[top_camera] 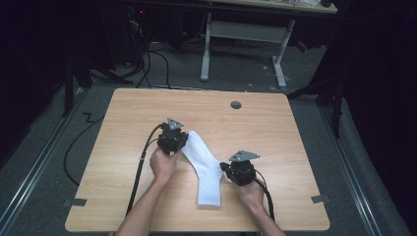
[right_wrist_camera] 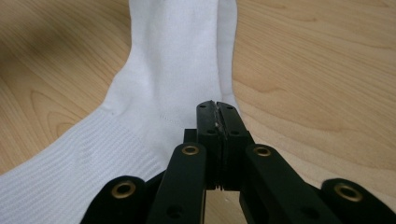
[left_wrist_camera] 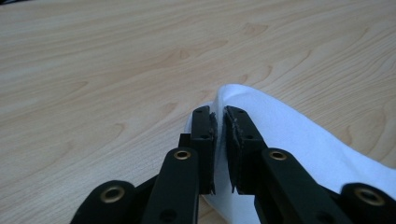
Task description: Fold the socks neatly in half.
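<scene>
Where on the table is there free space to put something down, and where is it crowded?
Free: the far strip of the table between the grommet hole and the back edge, the left side beyond the left gripper, and the right side past the right gripper. Crowded: the near middle, where both grippers meet the white sock.

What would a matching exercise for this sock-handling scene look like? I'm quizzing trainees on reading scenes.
Things:
1. white sock
2. left gripper
3. right gripper
4. grey round cap

Descriptions:
A. set in the table near its far edge
B. at the rounded toe end of the sock
C. lies bent on the wood
D. fingers pressed together at the sock's edge near the ribbed cuff

Pairs: 1-C, 2-B, 3-D, 4-A
</scene>
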`<state>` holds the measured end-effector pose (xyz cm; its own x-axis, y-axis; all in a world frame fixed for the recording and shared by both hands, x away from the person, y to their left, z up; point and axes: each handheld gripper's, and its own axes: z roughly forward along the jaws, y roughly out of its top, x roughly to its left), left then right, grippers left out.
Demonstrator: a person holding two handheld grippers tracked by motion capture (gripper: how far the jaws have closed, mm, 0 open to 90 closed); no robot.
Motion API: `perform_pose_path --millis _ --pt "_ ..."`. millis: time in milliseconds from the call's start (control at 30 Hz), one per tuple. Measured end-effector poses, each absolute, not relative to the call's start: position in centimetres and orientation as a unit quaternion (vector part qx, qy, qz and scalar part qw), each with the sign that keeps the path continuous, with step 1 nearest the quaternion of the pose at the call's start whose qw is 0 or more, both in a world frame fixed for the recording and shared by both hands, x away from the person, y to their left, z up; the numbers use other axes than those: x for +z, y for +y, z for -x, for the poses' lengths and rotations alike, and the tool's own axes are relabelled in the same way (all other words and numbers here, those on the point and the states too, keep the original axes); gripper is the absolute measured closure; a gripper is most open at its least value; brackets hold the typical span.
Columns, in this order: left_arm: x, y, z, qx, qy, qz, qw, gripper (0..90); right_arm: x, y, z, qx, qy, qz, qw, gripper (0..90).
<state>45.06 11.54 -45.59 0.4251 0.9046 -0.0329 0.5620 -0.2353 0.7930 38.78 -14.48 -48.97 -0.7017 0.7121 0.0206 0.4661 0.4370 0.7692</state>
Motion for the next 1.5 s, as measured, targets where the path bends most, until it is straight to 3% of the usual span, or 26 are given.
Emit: perform_pose_path --millis 467,733,933,1200,1400,1500 --pt "-47.6 11.4 -46.4 0.204 0.498 -0.759 0.368 69.1 -50.3 -14.4 -39.3 0.37 0.84 -0.365 0.156 87.7" --pt "-46.9 10.9 -45.0 0.212 0.471 -0.77 0.374 61.4 -50.0 -14.6 -39.1 0.372 0.84 -0.364 0.154 88.4" --pt "-46.6 10.7 -44.2 0.216 0.457 -0.778 0.374 60.6 -49.4 -14.6 -38.9 0.381 0.835 -0.364 0.161 89.8" --pt "-48.1 11.1 -44.9 0.206 0.473 -0.786 0.34 68.9 -50.2 -14.7 -39.3 0.362 0.839 -0.377 0.149 89.1" --pt "-48.7 11.1 -45.3 0.197 0.485 -0.788 0.326 87.7 -50.1 -14.8 -39.1 0.361 0.842 -0.372 0.149 89.0" --pt "-48.7 11.2 -45.3 0.197 0.484 -0.789 0.325 90.0 -50.1 -14.8 -39.1 0.363 0.841 -0.371 0.151 89.0"
